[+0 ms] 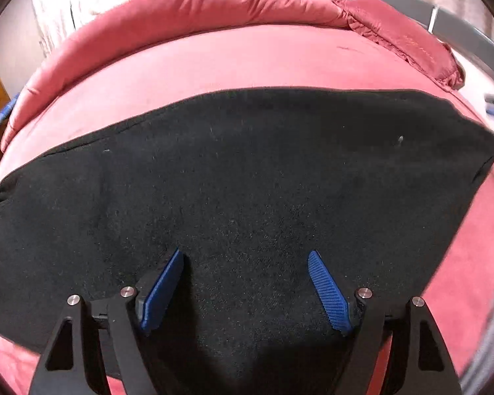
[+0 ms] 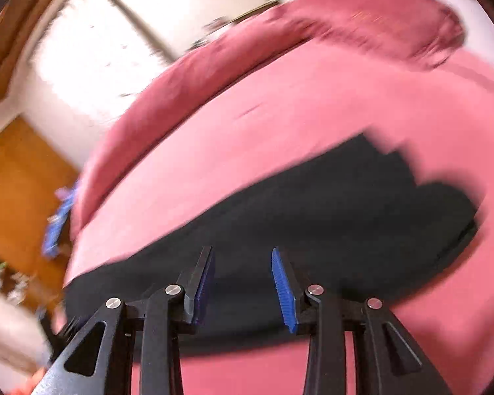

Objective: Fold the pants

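Pants (image 1: 247,177): black, lying flat on the pink bed (image 1: 247,56), spread wide from left to right in the left wrist view; they look folded into one broad panel, with a seam at the far left edge. In the right wrist view the pants (image 2: 313,210) run slantwise across the bed (image 2: 280,108), and one end shows a stepped, uneven edge at upper right.

Left gripper (image 1: 246,256): tilted steeply down over the near middle of the pants. Jaws spread wide, the blue pads (image 1: 327,291) well apart, only flat cloth showing behind the gap. Nothing pinched. Whether the tips touch the cloth cannot be told.

Right gripper (image 2: 242,253): pointed down at a slant toward the near edge of the pants, with the whole view rolled and blurred. Jaws partly parted, narrower than the left pair, and nothing gripped between the pads (image 2: 283,293); dark cloth shows behind the gap.

Quilt (image 1: 181,10): pink-red, bunched in a roll along the far side of the bed.

Pillow (image 1: 408,39): red with a frilled edge, at the far right corner of the bed, well apart from the pants.

Room: pale curtain (image 1: 66,6) behind the bed; an orange-brown wooden panel (image 2: 19,184) at the left in the right wrist view.
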### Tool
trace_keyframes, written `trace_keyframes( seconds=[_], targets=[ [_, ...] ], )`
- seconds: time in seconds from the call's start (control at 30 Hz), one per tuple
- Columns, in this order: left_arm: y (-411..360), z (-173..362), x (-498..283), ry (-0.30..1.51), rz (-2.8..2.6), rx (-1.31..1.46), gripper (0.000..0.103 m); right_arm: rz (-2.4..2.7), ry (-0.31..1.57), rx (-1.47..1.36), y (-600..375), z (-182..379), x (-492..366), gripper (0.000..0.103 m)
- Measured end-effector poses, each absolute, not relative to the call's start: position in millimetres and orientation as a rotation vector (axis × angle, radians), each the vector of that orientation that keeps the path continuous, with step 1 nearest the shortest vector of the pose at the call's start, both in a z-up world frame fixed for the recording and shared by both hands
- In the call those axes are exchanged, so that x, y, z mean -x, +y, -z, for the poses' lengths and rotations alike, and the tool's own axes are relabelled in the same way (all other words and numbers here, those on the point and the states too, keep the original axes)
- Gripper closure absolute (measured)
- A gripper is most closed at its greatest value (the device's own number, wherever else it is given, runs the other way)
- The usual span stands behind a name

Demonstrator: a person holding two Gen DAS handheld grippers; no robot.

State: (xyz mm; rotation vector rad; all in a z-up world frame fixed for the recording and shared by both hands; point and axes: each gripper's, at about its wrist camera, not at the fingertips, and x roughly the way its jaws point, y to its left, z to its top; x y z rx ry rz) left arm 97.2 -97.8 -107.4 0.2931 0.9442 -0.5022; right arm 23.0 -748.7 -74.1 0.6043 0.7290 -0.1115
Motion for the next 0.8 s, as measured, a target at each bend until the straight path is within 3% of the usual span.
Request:
trace_keyframes(
  seconds=[0.37, 0.47, 0.67, 0.8],
  targets=[
    [-61.0, 117.2, -64.9, 0.895, 0.537, -0.253, 0.023, 0.345, 0.951, -0.448, -843.0, 122.2, -111.2, 0.065],
    [-53.1, 116.9, -59.6, 0.890, 0.552, -0.269, 0.023, 0.339, 0.991, -0.475, -861.1, 133.0, -91.2, 0.065],
    [-49.5, 116.0, -53.0, 0.885, 0.555, -0.265, 0.023, 0.294, 0.859, -0.667, -882.9, 124.7, -11.3, 0.065],
    [-51.1, 114.1, -55.8, 0.900, 0.544, -0.271, 0.023, 0.268, 0.837, -0.725, -880.7, 131.8, -5.4, 0.065]
  ],
)
